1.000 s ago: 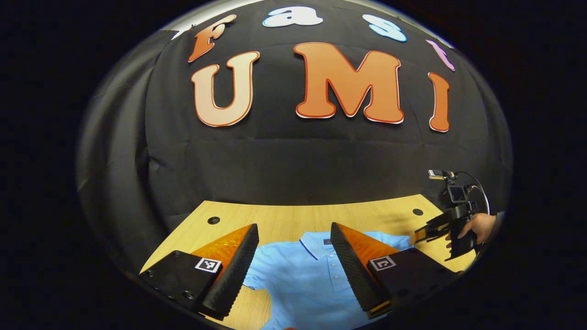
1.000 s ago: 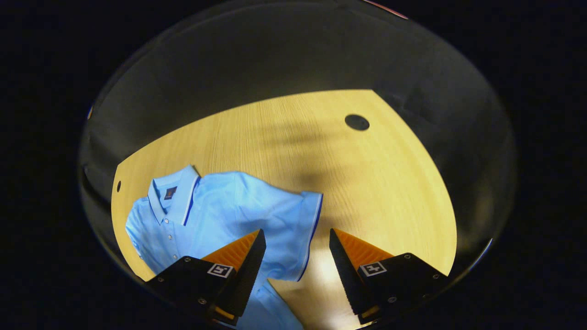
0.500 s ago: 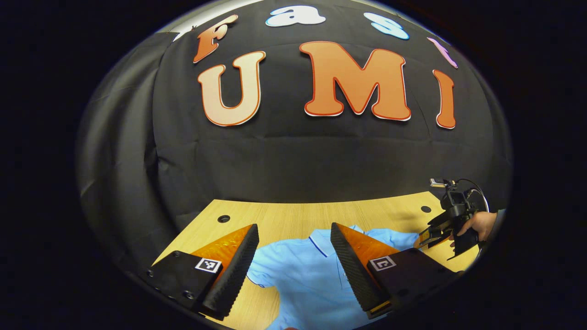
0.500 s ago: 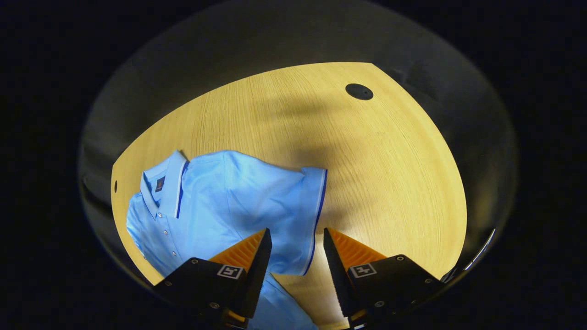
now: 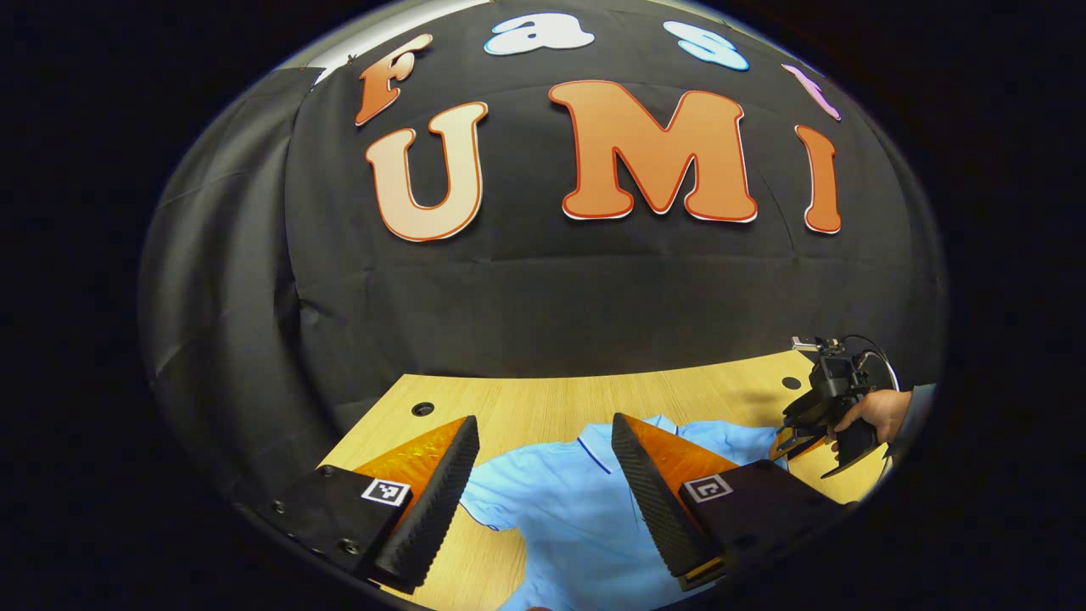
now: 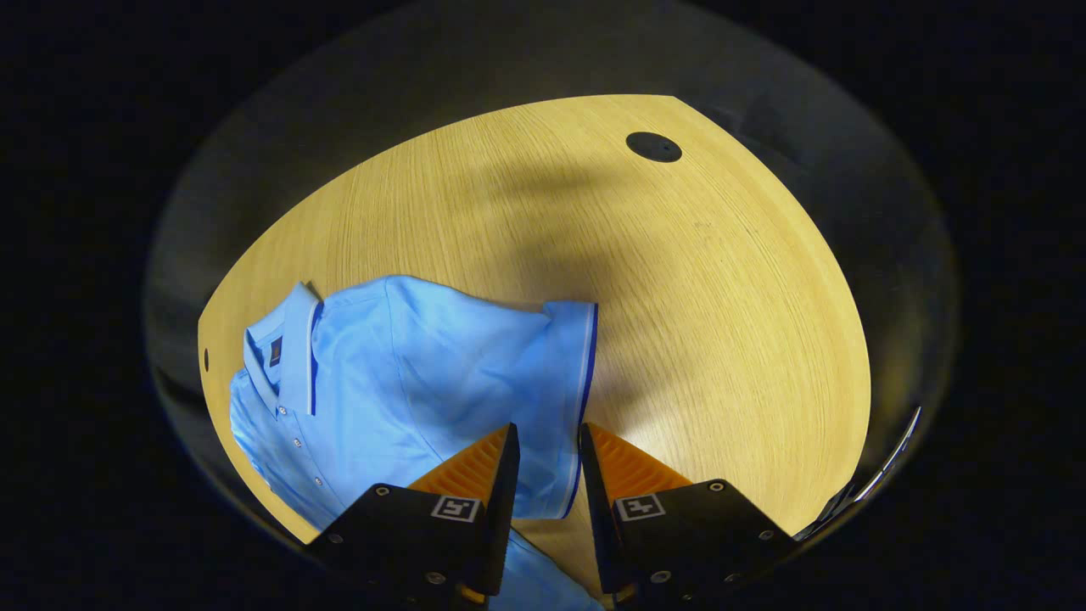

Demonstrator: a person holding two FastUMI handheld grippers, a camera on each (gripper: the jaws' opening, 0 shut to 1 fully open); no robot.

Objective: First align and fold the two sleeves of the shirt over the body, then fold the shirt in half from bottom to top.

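Note:
A light blue polo shirt [image 6: 382,373] lies flat on the wooden table [image 6: 721,297], collar [image 6: 293,348] to the left in the right gripper view. Its short sleeve [image 6: 560,373], edged with a dark stripe, points at my right gripper [image 6: 547,434]. That gripper's jaws stand narrowed to a small gap, with the sleeve's cuff between them. In the left gripper view, my left gripper [image 5: 543,424] hovers wide open above the shirt [image 5: 568,509] near its collar. Far to the right there, a hand [image 5: 878,412] holds the right gripper [image 5: 785,441] at the shirt's edge.
The table has round cable holes: one at the far right [image 6: 653,147] in the right gripper view, two near the back corners [image 5: 422,409] [image 5: 791,383] in the left gripper view. Black cloth walls the booth behind the table. Bare wood stretches right of the sleeve.
My right gripper has come down to the sleeve cuff and its jaws have narrowed steadily around it. The left gripper has stayed open and shifted only slightly.

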